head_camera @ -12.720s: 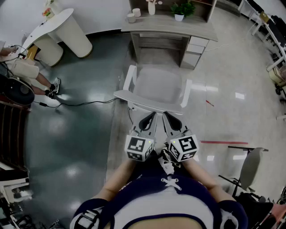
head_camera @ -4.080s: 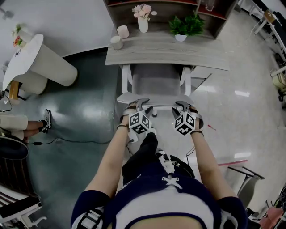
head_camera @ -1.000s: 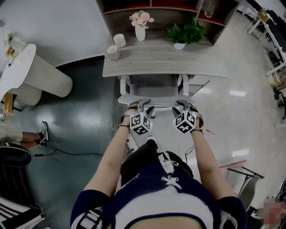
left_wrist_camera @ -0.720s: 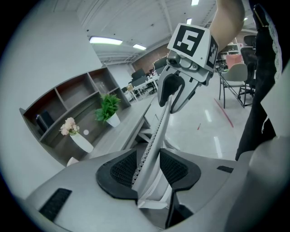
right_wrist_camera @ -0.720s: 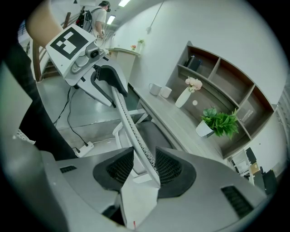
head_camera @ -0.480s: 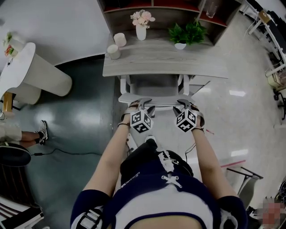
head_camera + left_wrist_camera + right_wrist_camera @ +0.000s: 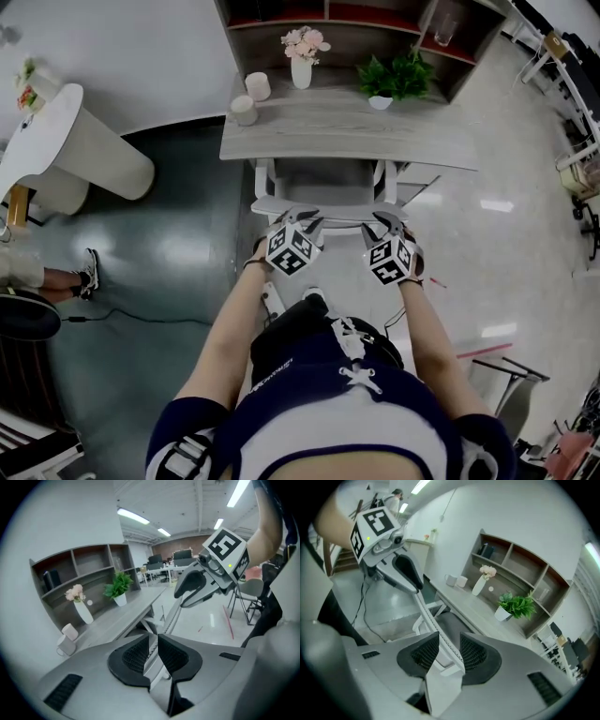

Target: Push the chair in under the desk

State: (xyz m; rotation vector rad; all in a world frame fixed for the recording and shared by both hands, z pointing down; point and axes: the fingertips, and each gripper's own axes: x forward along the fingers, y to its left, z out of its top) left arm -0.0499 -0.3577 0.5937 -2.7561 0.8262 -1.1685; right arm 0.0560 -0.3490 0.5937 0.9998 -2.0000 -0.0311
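Right, the desk (image 7: 347, 131) is my marker. The chair (image 7: 323, 178) has most of its seat tucked beneath the desk and only its backrest (image 7: 328, 208) standing just out from the desk's front edge, so I judge this push nearly done. My left gripper (image 7: 153, 641) has just been closing its jaws to a narrow slit that looks pinched on the backrest's top rail, and my right gripper (image 7: 450, 641) straddles that rail with jaws spread. To finish well I'd press both level and even, square to the desk, easing off before the armrests (image 7: 265, 176) meet it.
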